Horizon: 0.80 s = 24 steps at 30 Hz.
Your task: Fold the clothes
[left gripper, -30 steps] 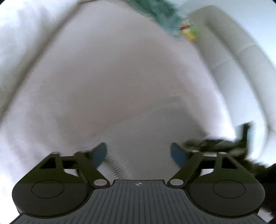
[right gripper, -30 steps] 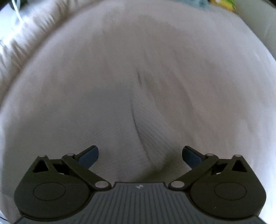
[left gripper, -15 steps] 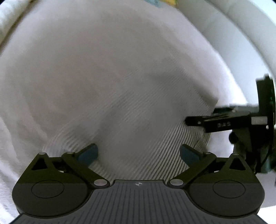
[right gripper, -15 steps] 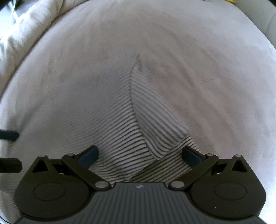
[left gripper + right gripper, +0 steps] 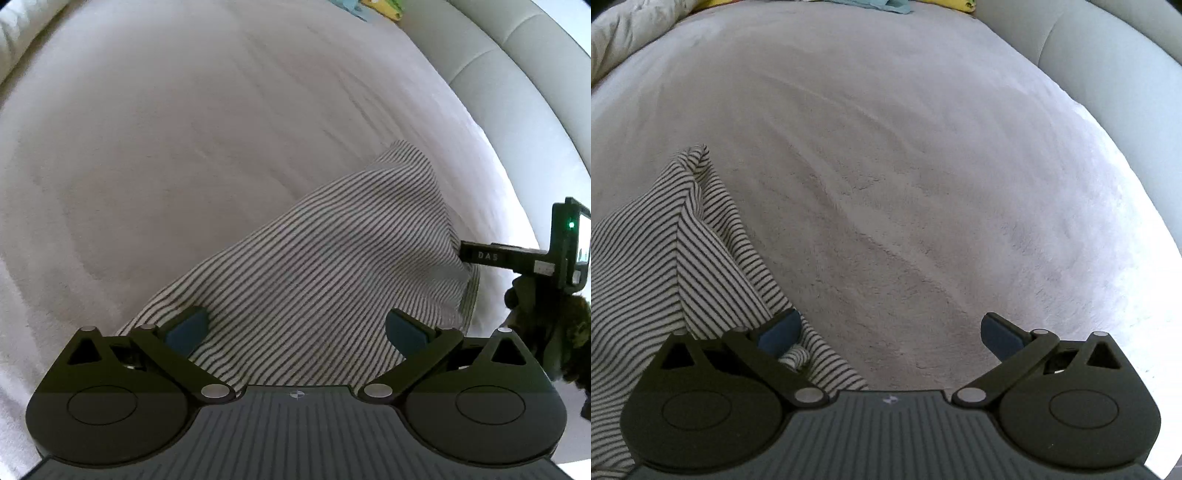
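Left wrist view first: the left gripper (image 5: 295,328) hangs directly over the striped garment (image 5: 325,266), jaws spread wide with cloth showing between them and nothing pinched. The garment lies on the pale bed cover (image 5: 166,147), its long axis running from the near left, under this gripper, up and away to a raised peak toward the bed's right edge, where the padded bed surround (image 5: 517,85) curves past. At the right of this view the right gripper (image 5: 480,255) reaches in from the side against a bunched fold of the garment's right hem; the letters "DAS" can be read on its finger, and a green light glows on its body. No other writing is legible. Right wrist view: the right gripper (image 5: 890,328) also stands open, and the striped garment (image 5: 665,240) lies to its left, a fold running just beside and under the left finger (image 5: 779,330), with bare cover between the fingers. Judging from this, the left gripper is better placed to take the near hem, while the right one would need to shift leftward first.
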Available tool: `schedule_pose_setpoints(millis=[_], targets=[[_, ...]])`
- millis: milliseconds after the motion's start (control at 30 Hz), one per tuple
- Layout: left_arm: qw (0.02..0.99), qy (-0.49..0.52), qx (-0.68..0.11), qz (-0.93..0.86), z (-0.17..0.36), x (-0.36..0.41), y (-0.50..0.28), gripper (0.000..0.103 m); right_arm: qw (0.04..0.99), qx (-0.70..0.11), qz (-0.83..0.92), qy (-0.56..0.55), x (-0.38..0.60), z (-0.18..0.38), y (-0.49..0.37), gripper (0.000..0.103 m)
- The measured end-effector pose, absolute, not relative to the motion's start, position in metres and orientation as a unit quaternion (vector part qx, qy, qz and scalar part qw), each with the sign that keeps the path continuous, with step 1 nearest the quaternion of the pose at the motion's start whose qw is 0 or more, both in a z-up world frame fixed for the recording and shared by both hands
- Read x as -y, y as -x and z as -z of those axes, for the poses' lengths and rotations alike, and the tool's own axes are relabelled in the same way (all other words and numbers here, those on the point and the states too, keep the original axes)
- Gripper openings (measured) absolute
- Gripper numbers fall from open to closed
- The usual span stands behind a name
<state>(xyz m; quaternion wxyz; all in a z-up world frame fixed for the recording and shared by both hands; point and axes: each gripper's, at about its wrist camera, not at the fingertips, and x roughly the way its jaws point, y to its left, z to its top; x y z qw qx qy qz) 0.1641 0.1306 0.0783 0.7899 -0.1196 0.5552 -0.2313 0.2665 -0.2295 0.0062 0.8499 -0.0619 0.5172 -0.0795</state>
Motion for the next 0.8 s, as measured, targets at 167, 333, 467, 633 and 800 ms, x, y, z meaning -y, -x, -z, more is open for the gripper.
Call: schedule_pose_setpoints(millis=[167,333,467,633,800], targets=[[0.794,0.148,-0.551,0.21,-0.09,-0.124,-0.169,0.103,0.863,-0.49,0.085,0.092,0.217,-0.029,-0.267,0.103],[0.791,0.189,-0.519,0.263,-0.121,-0.126,-0.139,0.103,0.903,-0.416,0.078,0.081,0.208,-0.075,-0.249,0.103],[0.776,0.17,-0.55,0.256,-0.109,-0.119,-0.111,0.103,0.908,-0.405,0.055,0.094,0.218,-0.067,-0.254,0.103],[0.796,0.168,-0.55,0.188,-0.096,-0.114,-0.089,0.103,0.883,-0.452,0.01,0.121,0.226,-0.032,-0.258,0.103],[0.807,0.181,-0.548,0.124,-0.103,-0.118,-0.073,0.103,0.879,-0.457,-0.021,0.137,0.239,-0.042,-0.258,0.103]])
